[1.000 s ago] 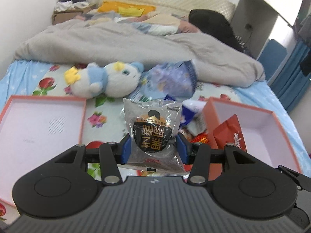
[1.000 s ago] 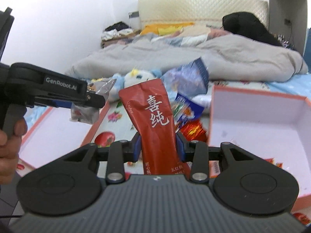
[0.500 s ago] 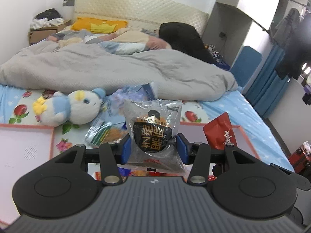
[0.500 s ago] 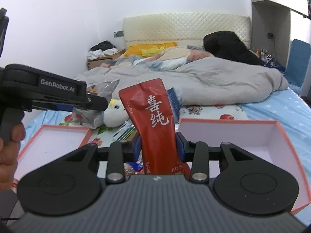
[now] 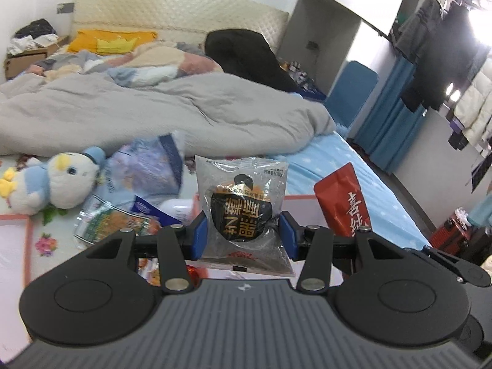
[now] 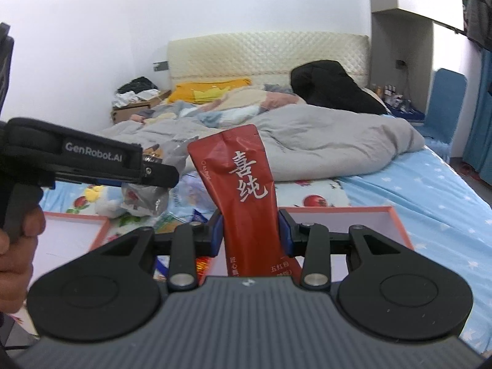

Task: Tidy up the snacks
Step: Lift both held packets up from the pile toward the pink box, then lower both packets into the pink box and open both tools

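Left hand-held gripper (image 5: 243,235) clamped on clear bun packet (image 5: 243,212), held above bed (image 5: 353,178). Right hand-held gripper (image 6: 247,235) clamped on red pouch (image 6: 243,190), above open box (image 6: 353,218). Risk: slick film could slip from pads; packets hang close together, might collide; loose snack pile (image 5: 123,218) could snag on descent.

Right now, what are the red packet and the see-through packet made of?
The red packet looks like matte plastic or foil-lined film: smooth, creased at the top, with printed white characters. The see-through packet looks like thin glossy clear plastic: it wrinkles, shines, and shows its dark filling. Exact materials cannot be told.
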